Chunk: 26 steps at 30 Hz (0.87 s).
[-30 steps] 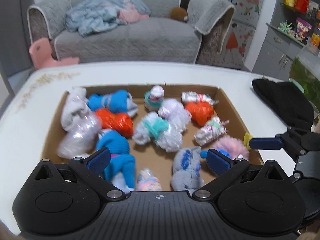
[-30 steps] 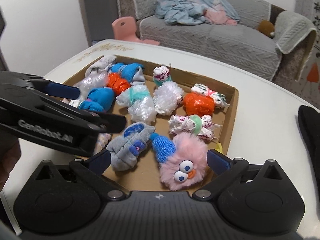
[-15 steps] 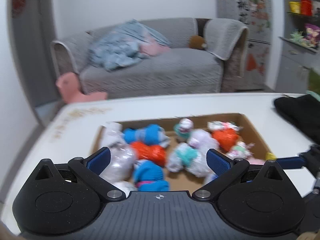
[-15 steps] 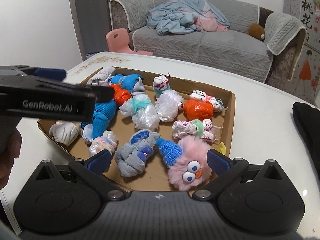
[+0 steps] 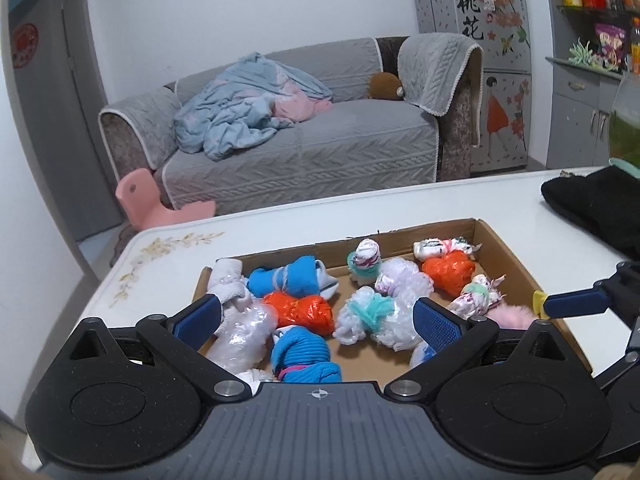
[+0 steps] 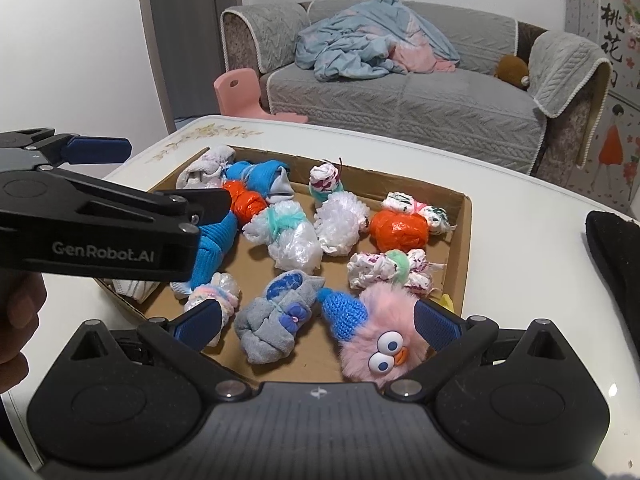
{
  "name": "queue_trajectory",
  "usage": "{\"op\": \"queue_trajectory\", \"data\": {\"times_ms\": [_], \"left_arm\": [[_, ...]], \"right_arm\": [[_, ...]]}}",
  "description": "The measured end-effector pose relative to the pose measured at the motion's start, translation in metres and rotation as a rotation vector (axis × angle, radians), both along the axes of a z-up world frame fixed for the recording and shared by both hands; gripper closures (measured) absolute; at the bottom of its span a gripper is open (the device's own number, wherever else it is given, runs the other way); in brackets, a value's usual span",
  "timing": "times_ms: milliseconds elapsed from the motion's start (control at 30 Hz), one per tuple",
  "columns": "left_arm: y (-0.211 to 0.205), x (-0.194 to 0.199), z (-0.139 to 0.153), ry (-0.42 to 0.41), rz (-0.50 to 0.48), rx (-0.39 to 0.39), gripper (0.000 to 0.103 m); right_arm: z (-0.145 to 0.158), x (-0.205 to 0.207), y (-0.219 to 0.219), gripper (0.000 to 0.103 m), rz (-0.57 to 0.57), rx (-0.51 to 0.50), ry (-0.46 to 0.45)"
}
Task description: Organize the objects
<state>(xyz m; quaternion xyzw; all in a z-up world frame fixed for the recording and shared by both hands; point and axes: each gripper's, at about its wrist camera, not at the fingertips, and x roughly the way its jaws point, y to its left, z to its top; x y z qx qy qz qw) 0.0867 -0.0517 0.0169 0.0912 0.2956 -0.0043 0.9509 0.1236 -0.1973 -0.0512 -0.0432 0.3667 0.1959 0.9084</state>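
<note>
From my left wrist camera I see the cardboard tray (image 5: 505,257) lying flat on the white table (image 5: 280,228), shallow-walled, brown and matte. It is filled with small bundles. An orange bundle (image 5: 301,311) of crinkled, shiny plastic sits near the middle-left, touching a blue ribbed sock roll (image 5: 294,277) behind it. A clear bubble-wrap bundle (image 5: 240,330) lies at the left, glossy and lumpy. A white fluffy bundle tied with teal (image 5: 370,316) sits near the centre. My left gripper (image 5: 318,320) hangs above the tray's near edge, its blue textured pads wide apart, nothing between them. At the right edge the right gripper's blue finger tip reaches in over the tray's right wall.

From my right wrist camera the tray (image 6: 464,232) appears from the other side. Closest to me lies a pink furry toy (image 6: 384,322), round, with big plastic eyes, an orange beak and a blue knitted cone on it. Just beside it rests a grey sock roll (image 6: 276,318), soft and folded, with a blue patch. A second orange plastic bundle (image 6: 398,229) sits toward the far right wall. My right gripper (image 6: 318,322) holds its fingers spread, empty, above the near rim. The left gripper's black arm crosses the left side over the tray. A black fabric item (image 6: 616,264) lies on the table, well apart from the tray.
</note>
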Motion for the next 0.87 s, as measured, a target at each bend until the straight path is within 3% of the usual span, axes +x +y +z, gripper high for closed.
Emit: {"op": "queue_trajectory", "data": {"times_ms": [500, 867], "left_arm": [[0.0011, 0.0028, -0.0030, 0.043, -0.028, -0.048, 0.001], [0.0034, -0.0002, -0.0001, 0.029, -0.057, -0.081, 0.001]], "right_arm": [[0.0002, -0.0014, 0.0008, 0.001, -0.006, 0.000, -0.004], [0.0007, -0.0036, 0.0019, 0.001, -0.001, -0.001, -0.010]]}}
